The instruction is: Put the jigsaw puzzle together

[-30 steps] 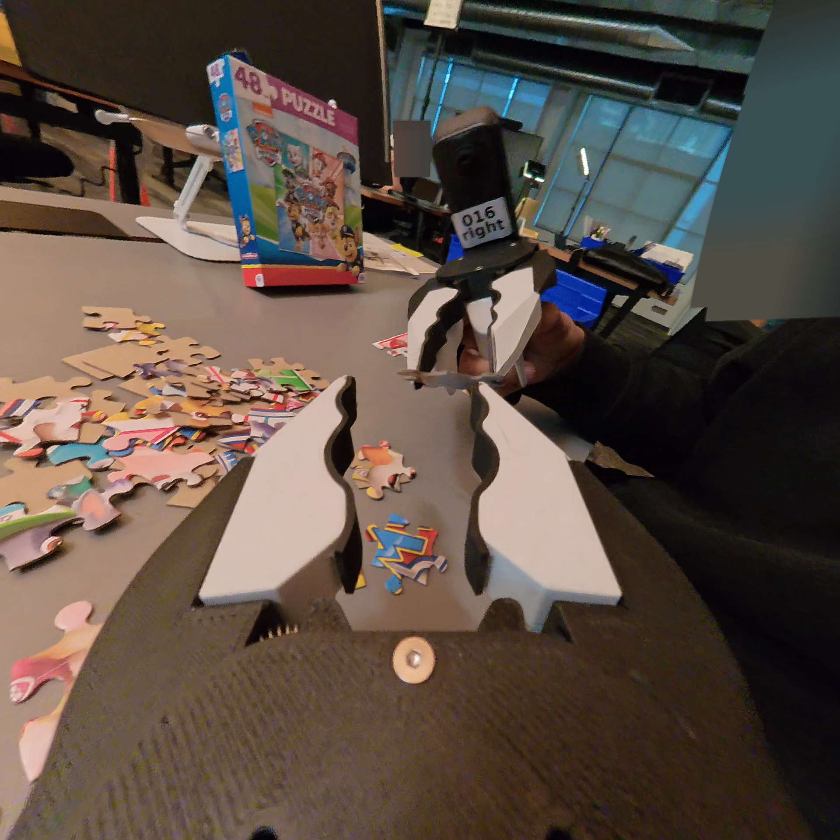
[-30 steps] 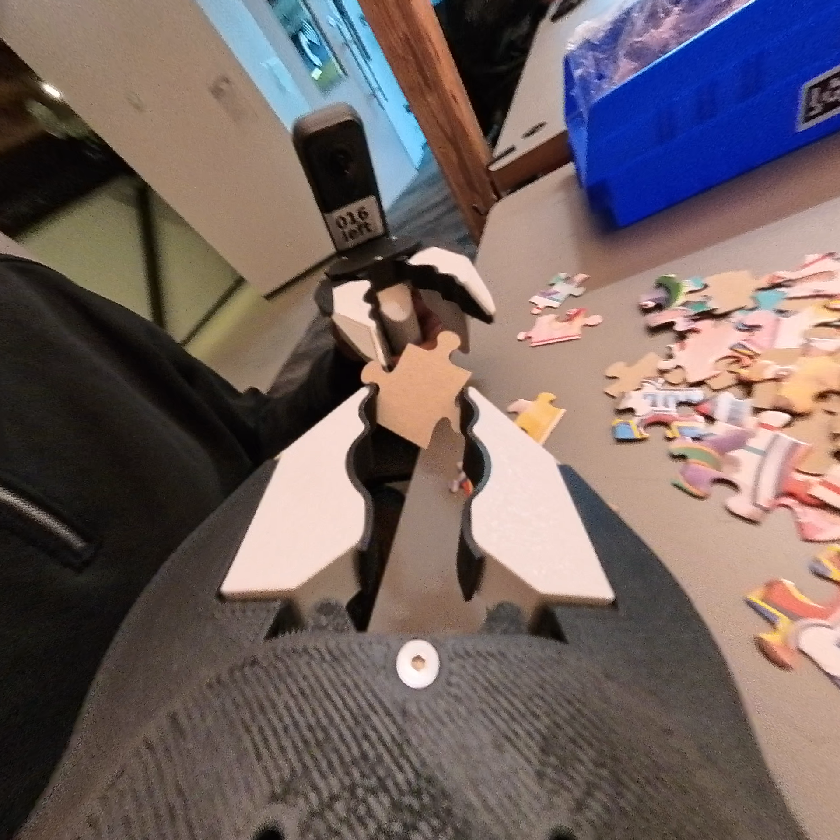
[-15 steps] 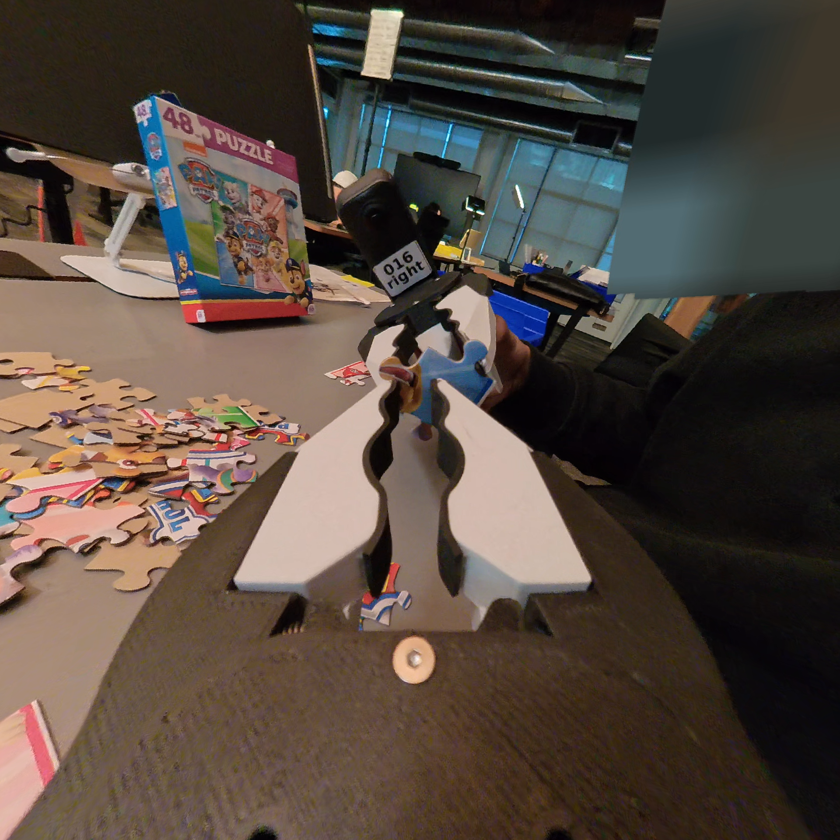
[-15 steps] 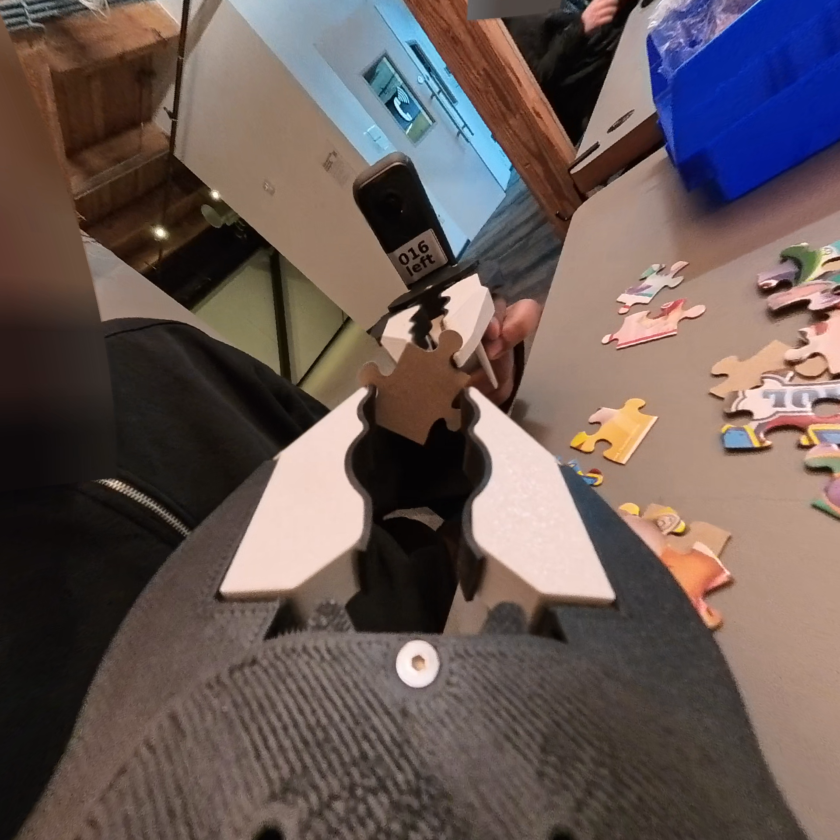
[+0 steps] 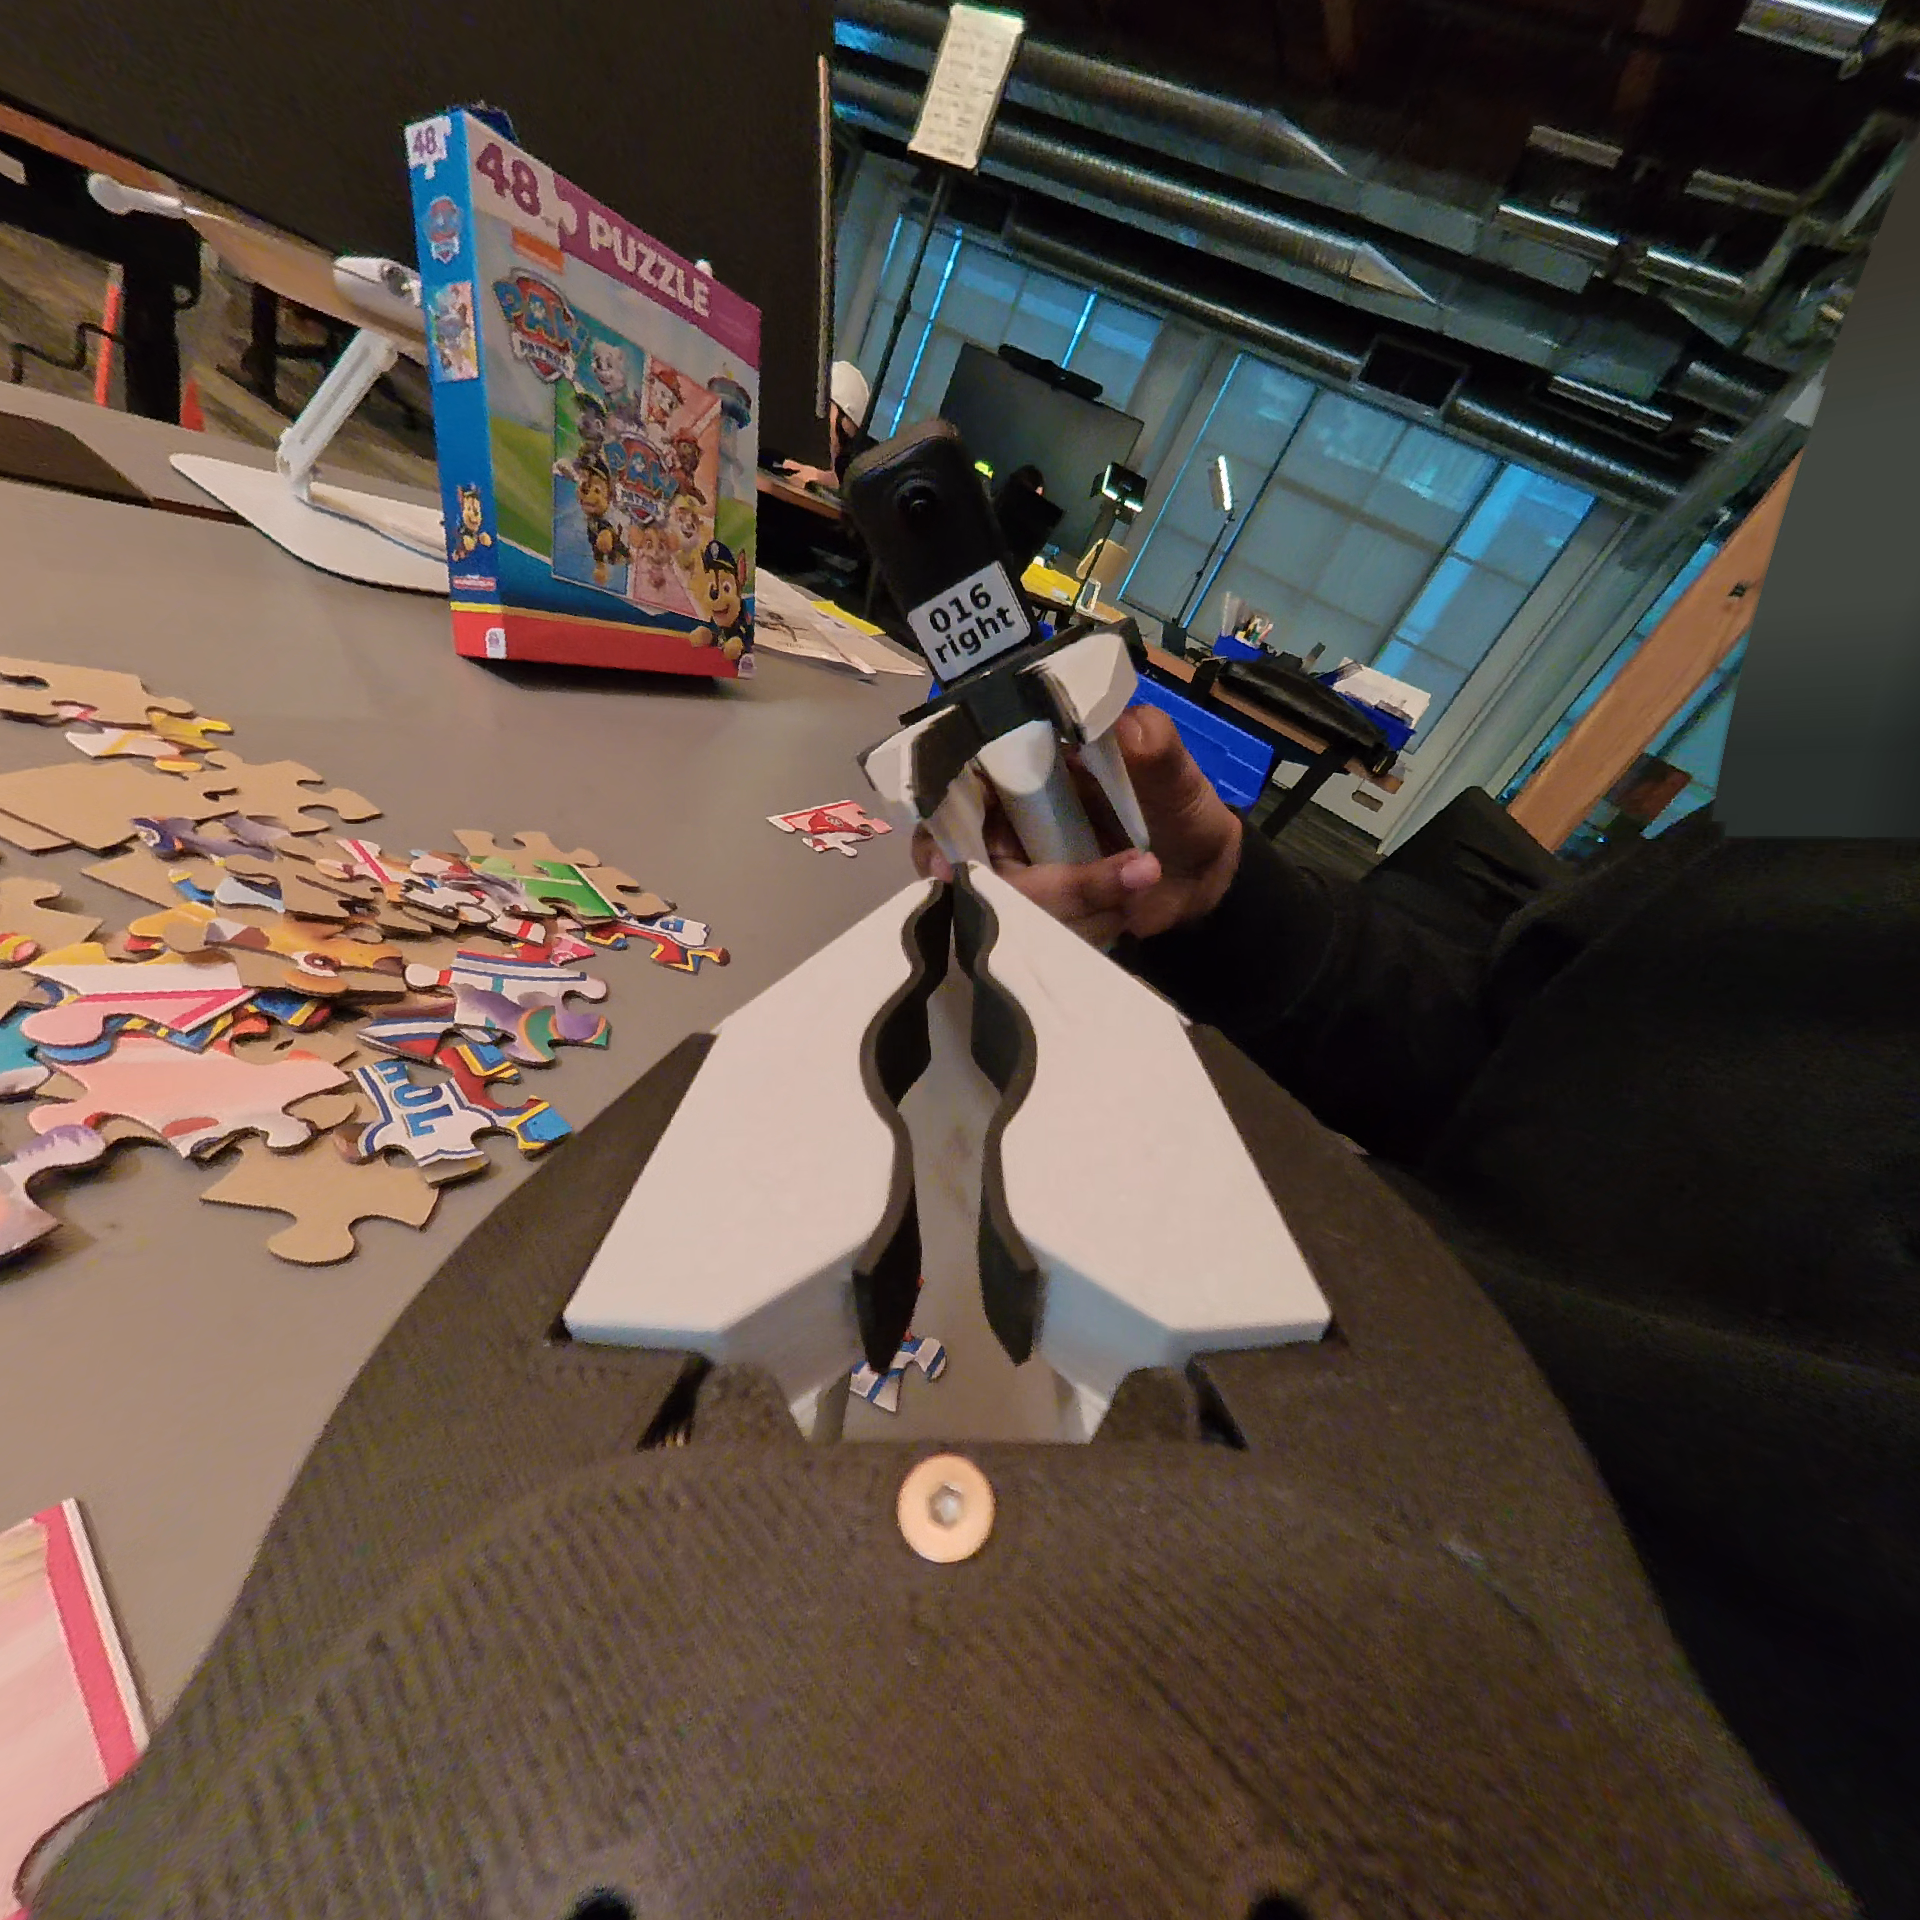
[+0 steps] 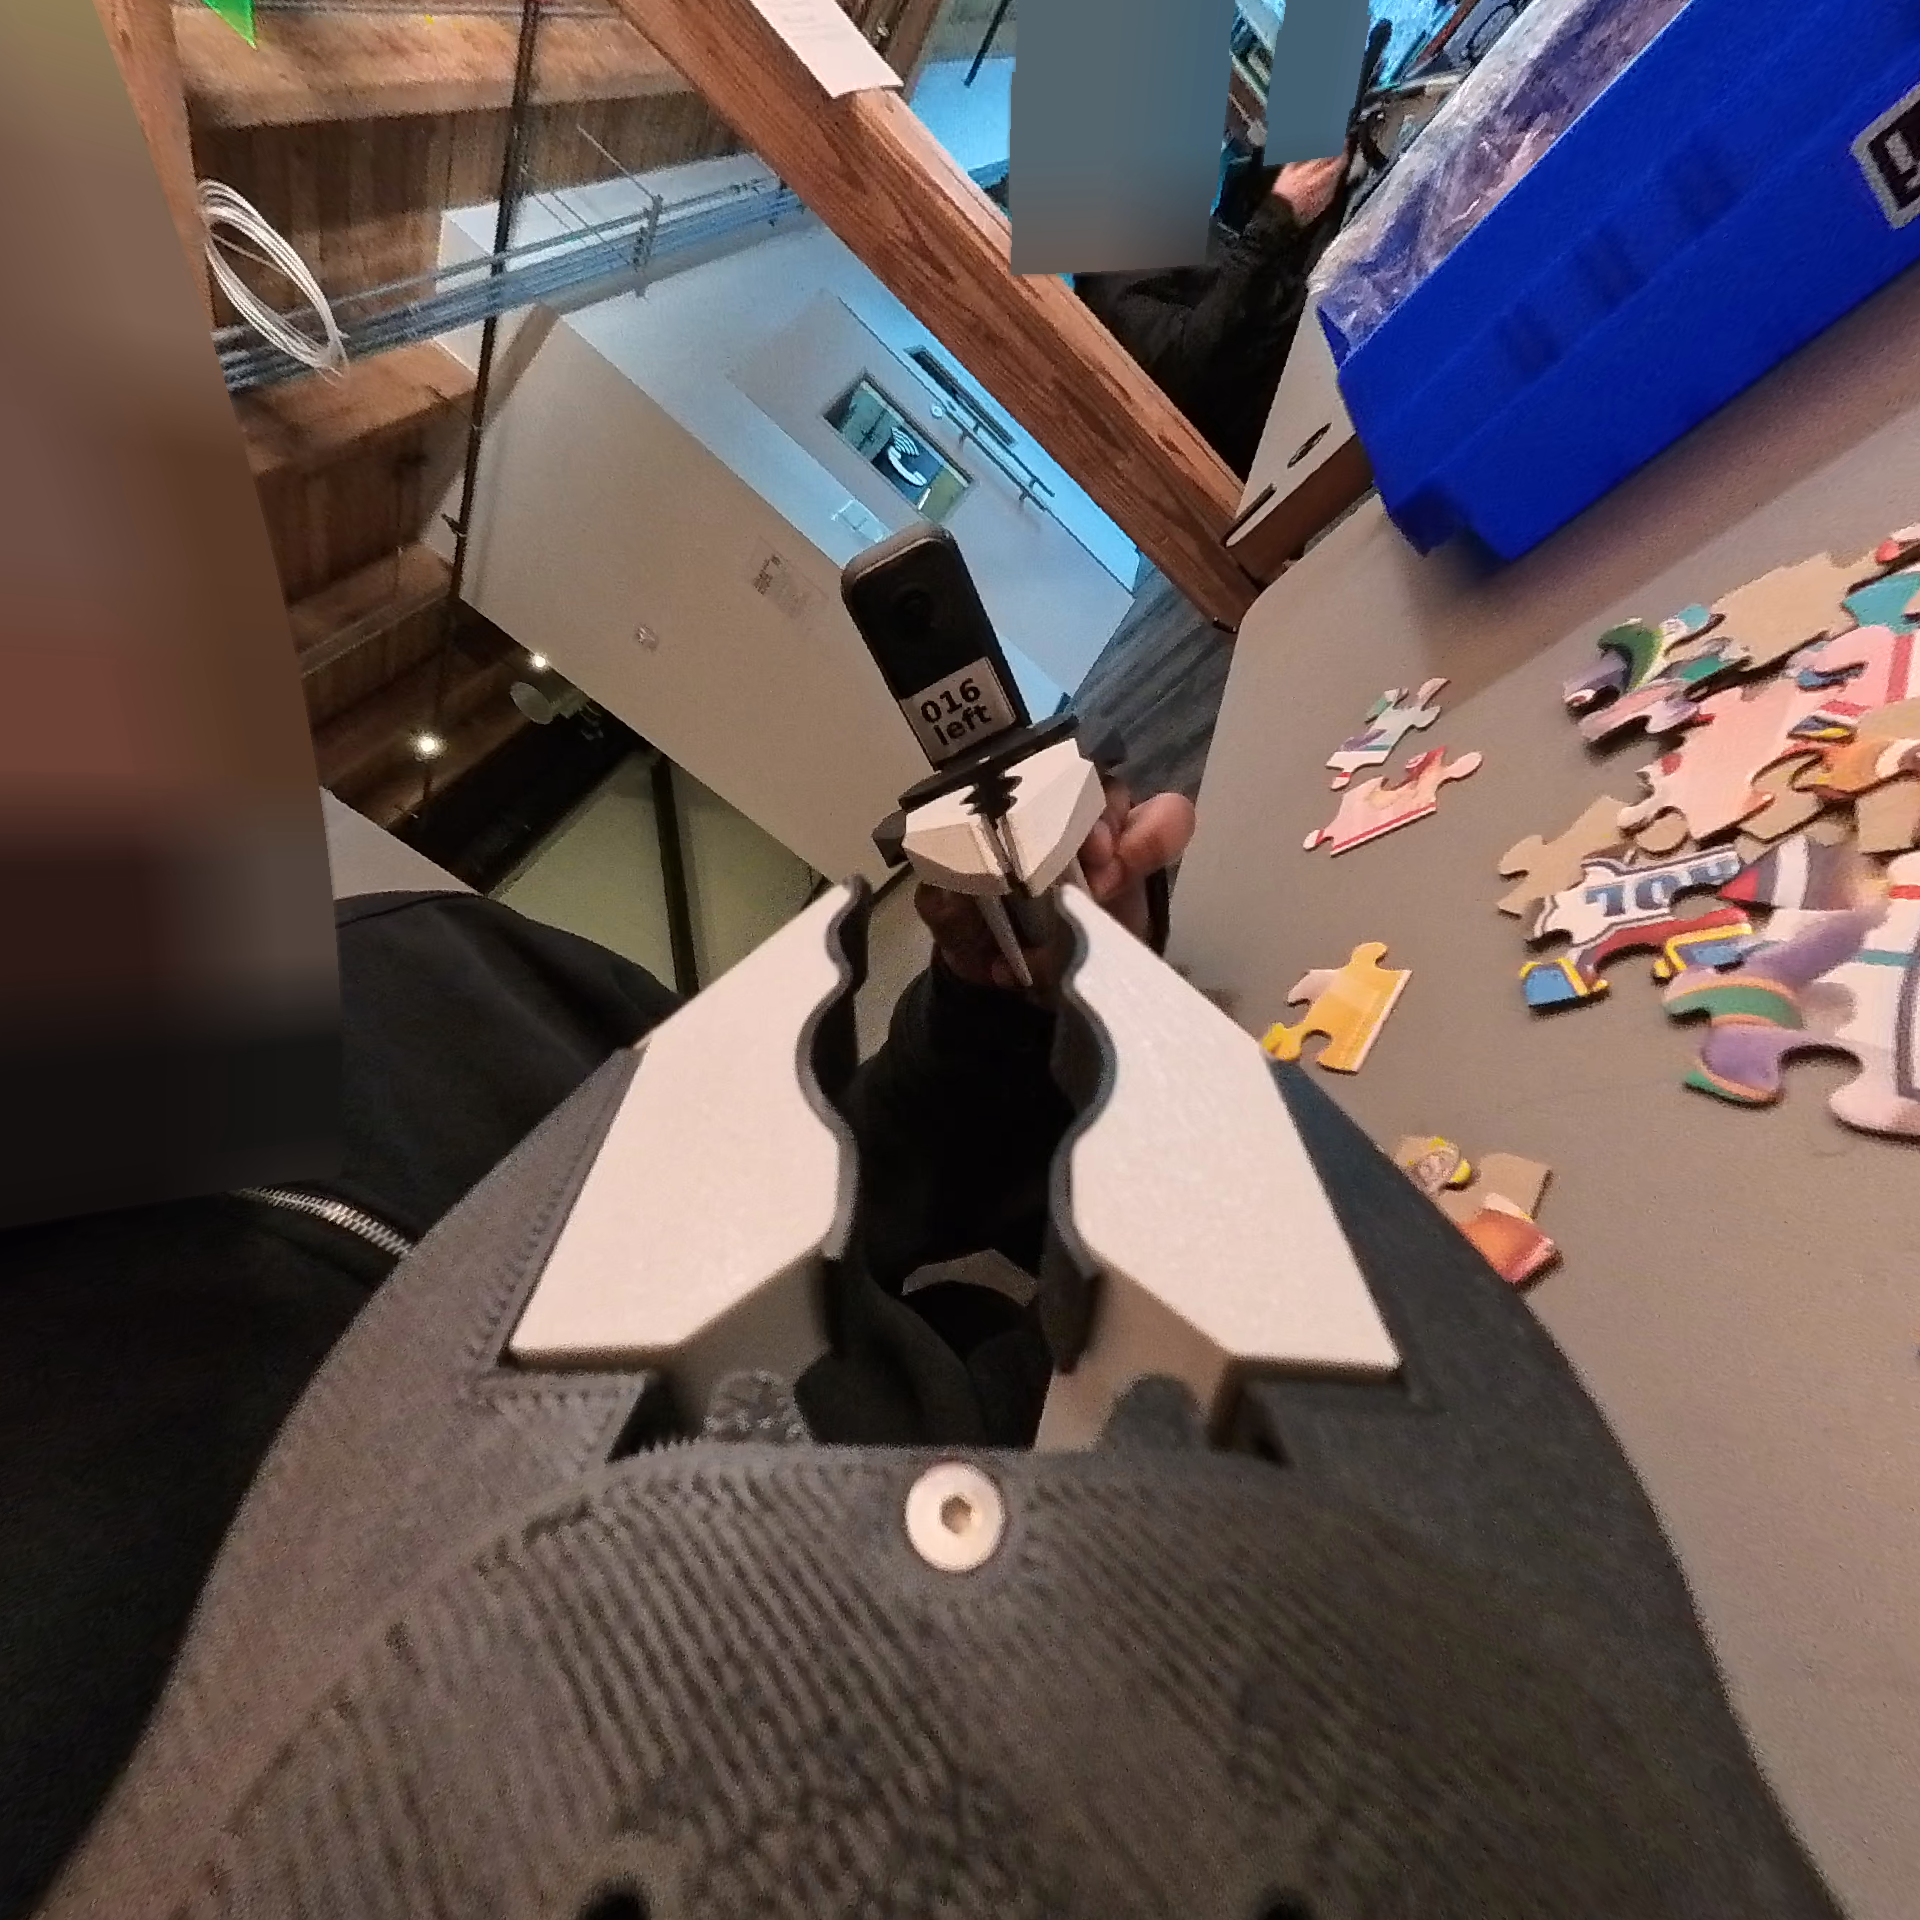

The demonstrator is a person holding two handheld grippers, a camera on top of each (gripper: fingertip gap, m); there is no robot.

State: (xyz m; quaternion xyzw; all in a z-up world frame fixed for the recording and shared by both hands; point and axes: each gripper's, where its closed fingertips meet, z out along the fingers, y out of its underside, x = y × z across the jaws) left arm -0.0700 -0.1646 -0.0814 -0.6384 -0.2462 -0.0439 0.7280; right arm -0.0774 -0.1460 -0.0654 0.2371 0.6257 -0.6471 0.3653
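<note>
My left gripper (image 5: 951, 883) is held above the grey table (image 5: 623, 748) with its fingers shut tip to tip, and nothing shows between them. It also shows shut in the right wrist view (image 6: 992, 831). My right gripper (image 6: 961, 899) faces it with its fingers apart and nothing between them; only a dark sleeve and a hand show through the gap. It appears raised in the left wrist view (image 5: 1003, 727). Several loose puzzle pieces (image 5: 312, 987) lie in a heap on the table and also show in the right wrist view (image 6: 1766, 831). No piece shows in either grasp.
The puzzle box (image 5: 592, 416) stands upright at the back with a white stand (image 5: 332, 416) behind it. A blue bin (image 6: 1610, 260) sits at the table's far side. Single pieces lie apart: a yellow one (image 6: 1345, 1003), a red-and-white one (image 5: 831, 826), one below my left gripper (image 5: 899, 1371). The tips of both grippers are at nearly the same place.
My left fingers closed fully. The piece that stood between my right fingertips no longer shows in either view. Both grippers tilted upward, away from the table.
</note>
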